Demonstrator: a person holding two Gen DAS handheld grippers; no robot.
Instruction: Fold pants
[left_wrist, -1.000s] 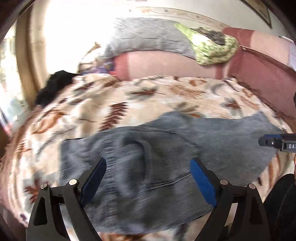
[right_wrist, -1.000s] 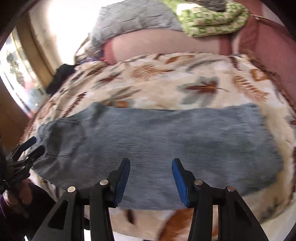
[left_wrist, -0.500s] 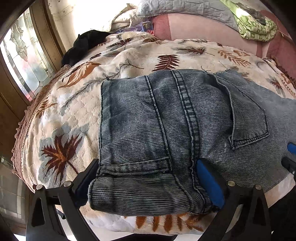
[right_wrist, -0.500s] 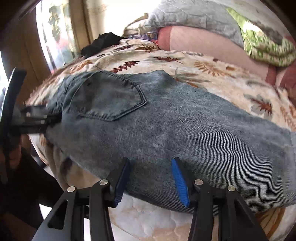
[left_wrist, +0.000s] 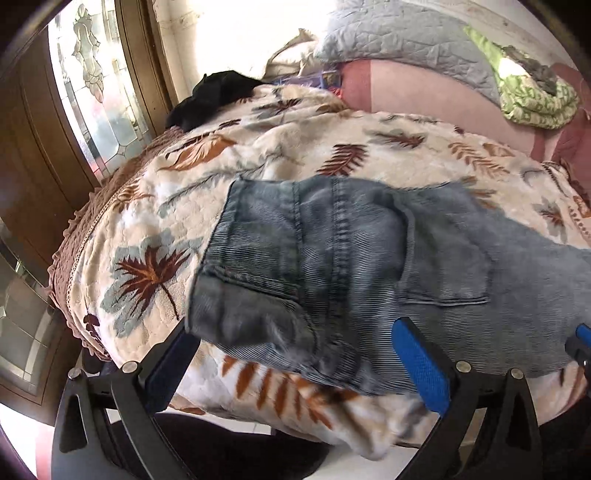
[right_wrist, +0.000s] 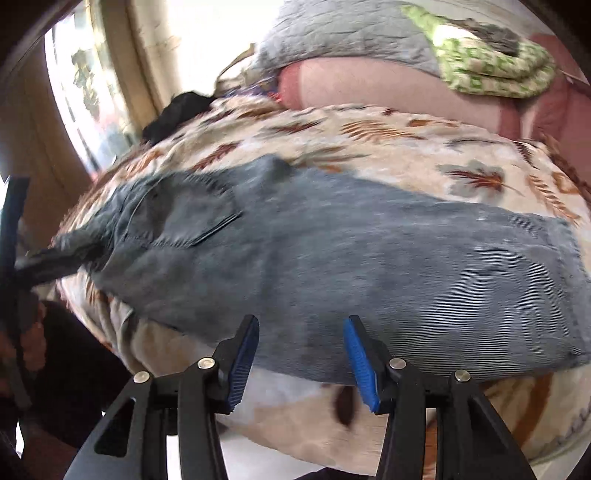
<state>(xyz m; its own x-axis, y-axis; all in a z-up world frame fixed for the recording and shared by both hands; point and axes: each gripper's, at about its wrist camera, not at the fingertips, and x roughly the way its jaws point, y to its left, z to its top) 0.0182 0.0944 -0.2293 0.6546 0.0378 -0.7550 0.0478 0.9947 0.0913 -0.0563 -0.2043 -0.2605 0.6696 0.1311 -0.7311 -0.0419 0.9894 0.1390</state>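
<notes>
Grey-blue jeans (left_wrist: 369, 258) lie folded lengthwise along the bed's (left_wrist: 258, 147) near edge, back pocket up.

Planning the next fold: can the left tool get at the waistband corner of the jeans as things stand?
Probably yes: the left tool stands wide open around the near waistband corner of the jeans, with nothing lying over it.

pants (left_wrist: 351, 266) on bedspread (left_wrist: 155, 206), pillows (left_wrist: 402, 37) behind

leaf-print bedspread (left_wrist: 303, 147), leaded-glass window (left_wrist: 88, 88), possibly pink headboard (left_wrist: 417, 88).
</notes>
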